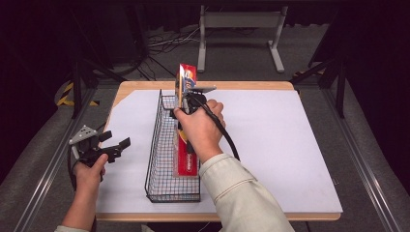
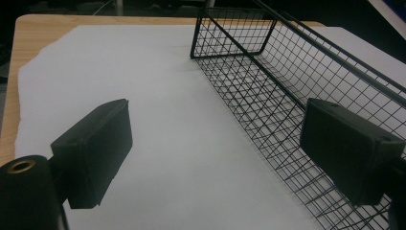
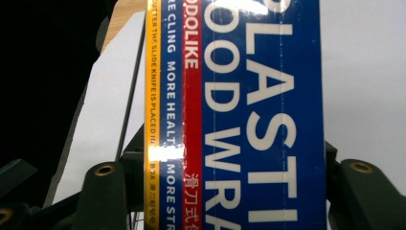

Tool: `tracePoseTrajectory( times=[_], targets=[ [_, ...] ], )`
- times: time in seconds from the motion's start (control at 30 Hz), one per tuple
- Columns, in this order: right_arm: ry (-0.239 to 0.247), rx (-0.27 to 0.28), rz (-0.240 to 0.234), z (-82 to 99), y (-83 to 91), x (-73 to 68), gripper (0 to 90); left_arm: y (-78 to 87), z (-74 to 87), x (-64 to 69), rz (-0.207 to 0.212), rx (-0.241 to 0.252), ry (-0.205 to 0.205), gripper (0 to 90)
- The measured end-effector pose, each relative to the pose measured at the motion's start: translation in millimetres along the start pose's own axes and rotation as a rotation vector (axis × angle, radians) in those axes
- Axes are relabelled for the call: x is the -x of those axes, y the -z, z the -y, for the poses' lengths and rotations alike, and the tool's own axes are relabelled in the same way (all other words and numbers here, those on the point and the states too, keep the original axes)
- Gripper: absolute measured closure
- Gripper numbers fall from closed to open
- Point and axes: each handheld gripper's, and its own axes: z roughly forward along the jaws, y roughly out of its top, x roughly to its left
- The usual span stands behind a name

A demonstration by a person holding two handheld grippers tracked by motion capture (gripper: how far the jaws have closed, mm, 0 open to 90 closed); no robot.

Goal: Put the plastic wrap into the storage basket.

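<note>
Plastic wrap box (image 1: 186, 82): held tilted up over the far end of the wire basket (image 1: 155, 145), its lower end down inside the basket.
Right hand-held gripper (image 1: 187, 99): clenched on the plastic wrap box, the jaws seen pressing both its sides in the right gripper view.
Left hand-held gripper (image 1: 115, 143): released, jaws spread apart, nothing between them; held just left of the wire basket.
Wire basket: set lengthwise on the white surface (image 1: 280, 145).

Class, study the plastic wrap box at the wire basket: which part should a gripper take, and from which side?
Grip the plastic wrap box across its narrow width near the upper end, coming from the person's side above the wire basket. It is long and slim, so the flat faces suit the right gripper, which is clamped there.
</note>
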Motion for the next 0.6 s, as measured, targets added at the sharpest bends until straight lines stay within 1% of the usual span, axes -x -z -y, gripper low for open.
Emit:
tracePoseTrajectory(
  times=[0.13,0.23,0.3,0.37,0.47,0.57,0.6],
  targets=[
    [-0.003,0.003,-0.023,3.5,-5.3,-7.7,40.4,2.7,1.5,-1.3,-0.004,0.001,0.006,11.6],
    [0.006,0.011,-0.021,5.8,-8.7,-12.3,40.4,4.6,2.4,-2.5,-0.009,0.003,0.009,11.7],
    [0.019,0.019,-0.012,7.6,-11.5,-14.8,40.4,5.7,3.1,-3.4,-0.012,0.005,0.013,11.6],
    [0.044,0.035,0.012,11.4,-15.5,-17.1,40.4,6.0,3.5,-3.9,-0.015,0.005,0.014,11.7],
    [0.063,0.057,0.029,17.0,-21.8,-18.8,40.4,6.0,3.6,-3.8,-0.015,0.004,0.014,11.7],
    [0.065,0.069,0.037,21.6,-26.9,-20.0,40.4,5.9,3.4,-3.5,-0.015,0.005,0.013,11.7],
    [0.056,0.080,0.038,23.1,-28.6,-20.8,40.4,5.8,3.4,-3.6,-0.015,0.005,0.013,11.7]
  ],
)
